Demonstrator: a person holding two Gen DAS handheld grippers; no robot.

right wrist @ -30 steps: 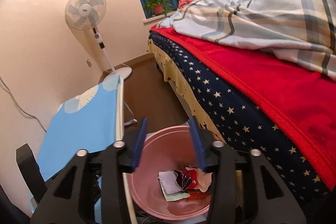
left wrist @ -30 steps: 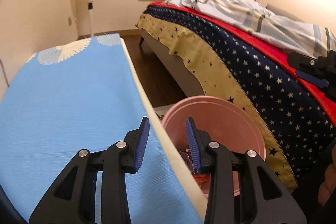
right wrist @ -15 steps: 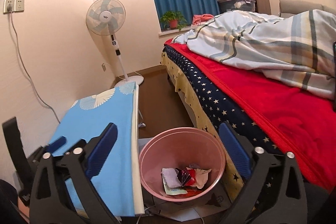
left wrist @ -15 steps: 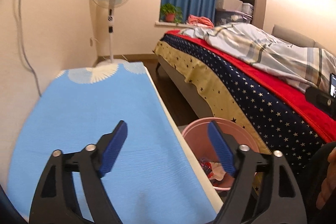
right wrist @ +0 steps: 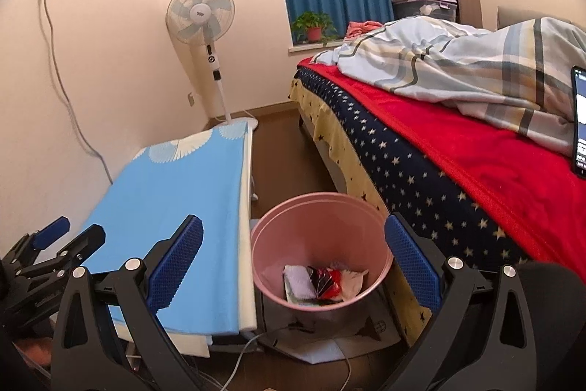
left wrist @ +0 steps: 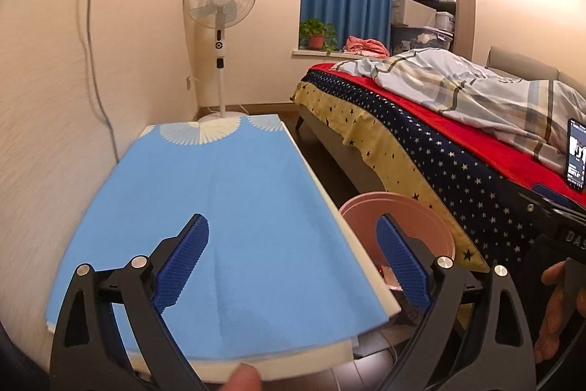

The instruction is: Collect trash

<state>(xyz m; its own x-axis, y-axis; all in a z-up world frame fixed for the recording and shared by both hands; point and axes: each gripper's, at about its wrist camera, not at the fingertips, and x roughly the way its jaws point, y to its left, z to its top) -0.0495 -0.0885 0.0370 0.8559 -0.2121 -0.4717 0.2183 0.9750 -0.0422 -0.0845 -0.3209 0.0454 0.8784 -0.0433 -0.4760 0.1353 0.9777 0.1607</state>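
Note:
A pink trash bin (right wrist: 321,244) stands on the floor between the blue-topped table (right wrist: 175,193) and the bed (right wrist: 457,149). Crumpled wrappers and paper (right wrist: 326,283) lie at its bottom. My right gripper (right wrist: 293,262) is open and empty, held above and in front of the bin. My left gripper (left wrist: 293,262) is open and empty over the table's near right edge (left wrist: 234,226); the bin (left wrist: 399,218) shows to its right. The left gripper also shows at the lower left of the right wrist view (right wrist: 55,244).
A standing fan (left wrist: 219,24) is at the far end of the table by the wall. A phone (right wrist: 578,120) lies on the bed's red blanket. Cables and a flat box (right wrist: 322,343) lie on the floor under the bin. A plant (left wrist: 316,32) sits on the windowsill.
Both grippers have opened wide and pulled back and up from the bin. The bin now looks smaller and further away in both views.

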